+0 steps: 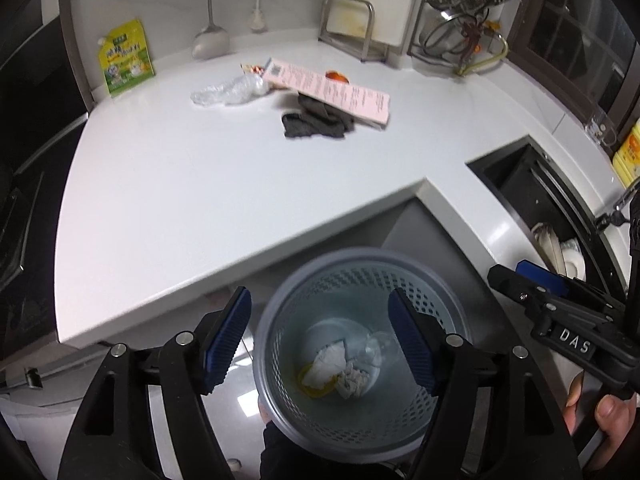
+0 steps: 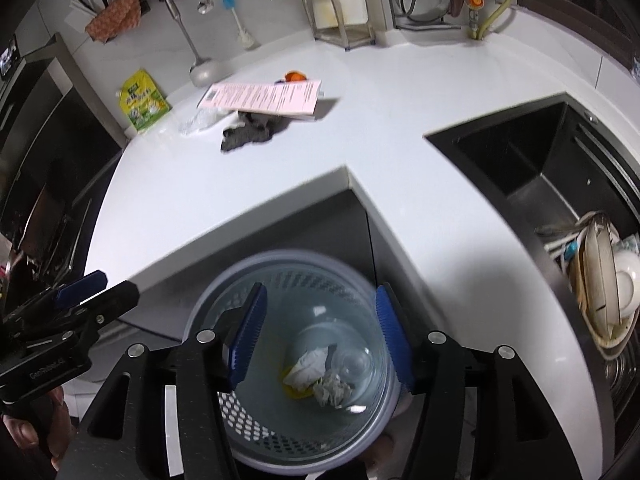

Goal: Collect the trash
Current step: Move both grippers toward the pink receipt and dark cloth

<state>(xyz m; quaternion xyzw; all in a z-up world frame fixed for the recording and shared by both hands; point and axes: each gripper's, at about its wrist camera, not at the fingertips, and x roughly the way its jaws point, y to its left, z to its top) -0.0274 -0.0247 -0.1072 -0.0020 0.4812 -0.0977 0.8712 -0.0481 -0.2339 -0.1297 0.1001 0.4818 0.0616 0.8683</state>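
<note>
1. Left wrist view: white L-shaped kitchen surface under a tiled wall, hung with a ladle and a brush; dark sink to the right.
2. On the far part of that surface: pink leaflet lying tilted over a dark grey cloth, crumpled clear plastic just beside its left end, something orange behind it, green-yellow pouch leaning at the left wall.
3. Below the surface's inner corner: grey perforated bin, holding white crumpled paper, a grey wad, a clear plastic cup and a yellow scrap.
4. Left tool hanging over the bin, blue pads well apart, nothing between them.
5. Right tool seen at the right edge, gripped by a hand.
6. Right wrist view: same white surface, sink with stacked dishes at the right, cutting-board rack at the back.
7. Leaflet, cloth and pouch unmoved on the far side, well apart from the bin.
8. Bin directly beneath, with paper and cup inside.
9. Right tool above the bin, pads spread, empty.
10. Left tool at the left edge, state there hard to tell.
</note>
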